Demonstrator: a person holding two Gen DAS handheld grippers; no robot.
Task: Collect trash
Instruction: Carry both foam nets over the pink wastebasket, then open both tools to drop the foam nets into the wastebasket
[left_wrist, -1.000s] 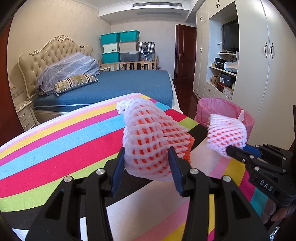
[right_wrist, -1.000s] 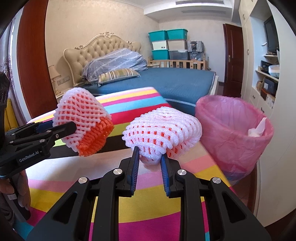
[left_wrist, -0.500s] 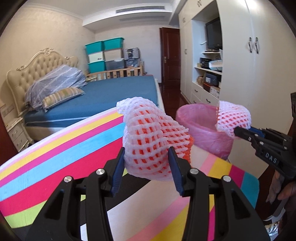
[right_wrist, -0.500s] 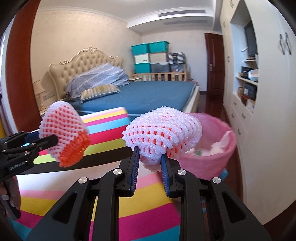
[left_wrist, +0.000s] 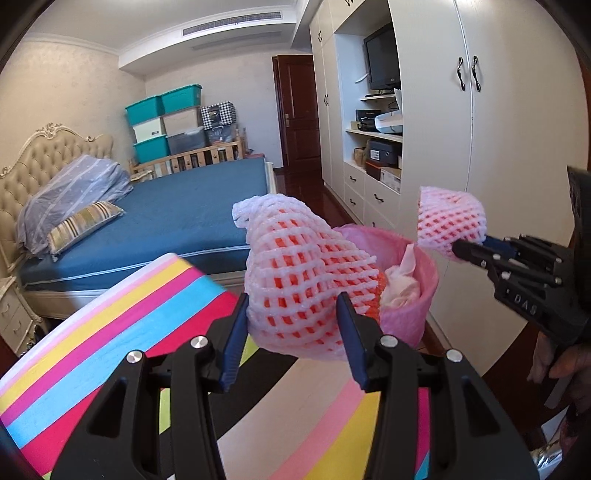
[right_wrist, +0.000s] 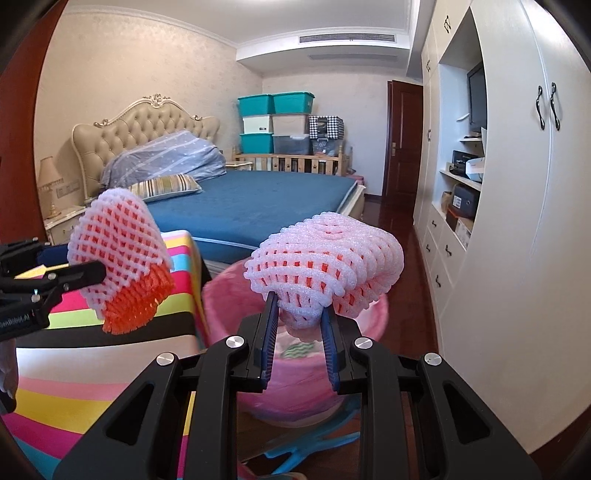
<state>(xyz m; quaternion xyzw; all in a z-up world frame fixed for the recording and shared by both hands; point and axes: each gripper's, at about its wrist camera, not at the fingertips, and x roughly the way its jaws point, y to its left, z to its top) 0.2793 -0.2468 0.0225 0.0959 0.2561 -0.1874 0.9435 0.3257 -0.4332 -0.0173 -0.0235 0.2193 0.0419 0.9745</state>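
The left hand-held gripper (left_wrist: 291, 332) pinches a foam fruit net (left_wrist: 299, 273) above the striped tabletop (left_wrist: 110, 332) edge. The right hand-held gripper (right_wrist: 299, 325) clamps a second foam net (right_wrist: 328, 254) over the pink-lined bin (right_wrist: 376, 317), beside the wardrobe (right_wrist: 517, 221).

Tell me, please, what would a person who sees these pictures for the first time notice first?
Two foam fruit nets stand out: the left gripper clamps the white-and-orange net above the striped table, and the right gripper pinches the pink-white net over the pink-lined trash bin. Behind them lies the blue bed with stacked teal boxes.
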